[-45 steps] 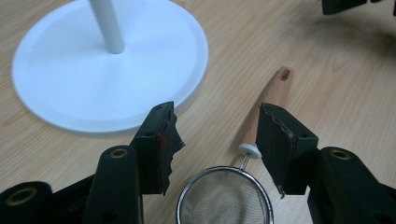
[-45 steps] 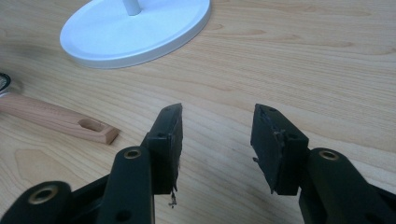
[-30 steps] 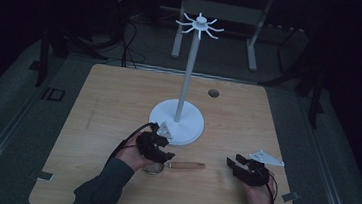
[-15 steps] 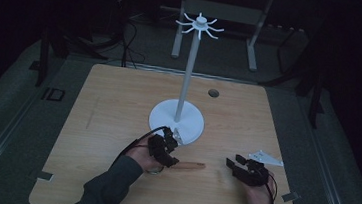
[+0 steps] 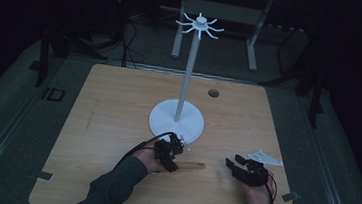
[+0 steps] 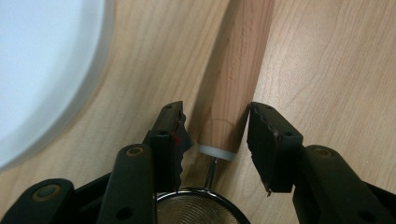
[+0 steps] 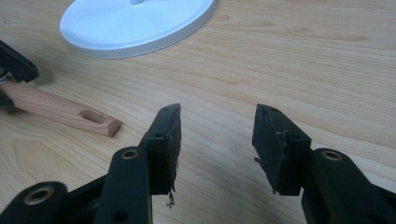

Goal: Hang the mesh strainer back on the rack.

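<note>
Your left gripper (image 6: 215, 133) has its jaws spread on either side of the light wooden handle (image 6: 236, 79) of a small utensil; the right-hand jaw looks to be touching the wood while the left-hand one stands just off it, so they are not clamped on it. Below the handle's white collar, a thin metal neck leads to a round fine-mesh head (image 6: 198, 210), probably a small strainer, though little of it shows between the jaw arms. The handle lies flat on the pale wooden table (image 5: 118, 106), near your front edge, just beside the round white base (image 5: 164, 123) of the tall white stand with its hooked spokes on top (image 5: 200, 24). In the right gripper view, the handle's far end (image 7: 93, 119) has a slot cut through it. Your right gripper (image 7: 217, 140) rests low over bare table with its jaws wide apart, holding nothing, well apart from the handle (image 5: 194, 165).
</note>
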The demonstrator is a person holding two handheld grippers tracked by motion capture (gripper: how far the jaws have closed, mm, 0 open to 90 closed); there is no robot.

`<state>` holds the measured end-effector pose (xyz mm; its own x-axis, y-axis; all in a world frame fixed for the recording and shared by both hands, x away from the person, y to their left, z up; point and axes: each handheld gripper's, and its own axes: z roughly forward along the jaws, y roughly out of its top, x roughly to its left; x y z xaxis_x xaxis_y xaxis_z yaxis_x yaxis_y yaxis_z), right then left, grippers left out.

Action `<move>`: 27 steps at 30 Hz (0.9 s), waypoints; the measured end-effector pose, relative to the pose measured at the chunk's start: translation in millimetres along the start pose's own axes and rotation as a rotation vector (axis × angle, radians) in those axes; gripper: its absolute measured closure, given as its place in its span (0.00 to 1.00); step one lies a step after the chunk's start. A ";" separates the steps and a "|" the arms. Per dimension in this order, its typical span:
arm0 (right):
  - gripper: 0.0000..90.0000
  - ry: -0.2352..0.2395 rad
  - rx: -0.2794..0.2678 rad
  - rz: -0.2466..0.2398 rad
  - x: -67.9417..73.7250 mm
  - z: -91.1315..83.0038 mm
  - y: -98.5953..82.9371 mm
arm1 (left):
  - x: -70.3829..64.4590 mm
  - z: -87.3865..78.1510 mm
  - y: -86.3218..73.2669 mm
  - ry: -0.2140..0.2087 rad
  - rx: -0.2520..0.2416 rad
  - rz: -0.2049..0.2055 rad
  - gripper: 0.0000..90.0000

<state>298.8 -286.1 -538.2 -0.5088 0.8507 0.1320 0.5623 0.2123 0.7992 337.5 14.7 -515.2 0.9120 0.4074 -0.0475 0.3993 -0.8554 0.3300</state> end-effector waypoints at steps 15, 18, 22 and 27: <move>0.57 0.002 0.001 -0.002 -0.2 1.2 -0.5 | 4.1 2.8 -2.5 -0.016 0.070 -0.040 0.74; 0.57 0.003 0.003 -0.001 0.6 1.4 -0.6 | 4.2 4.3 -1.4 -0.019 0.080 -0.044 0.74; 0.57 0.003 0.004 -0.002 0.9 1.8 -0.7 | 4.5 4.8 -0.3 -0.024 0.089 -0.044 0.74; 0.57 0.005 0.005 -0.002 1.2 2.2 -0.8 | 2.7 5.3 1.3 -0.016 0.086 -0.033 0.76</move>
<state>299.2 -284.2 -540.0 -0.5131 0.8480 0.1328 0.5644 0.2167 0.7966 341.0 13.0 -519.9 0.8993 0.4314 -0.0726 0.4353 -0.8661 0.2459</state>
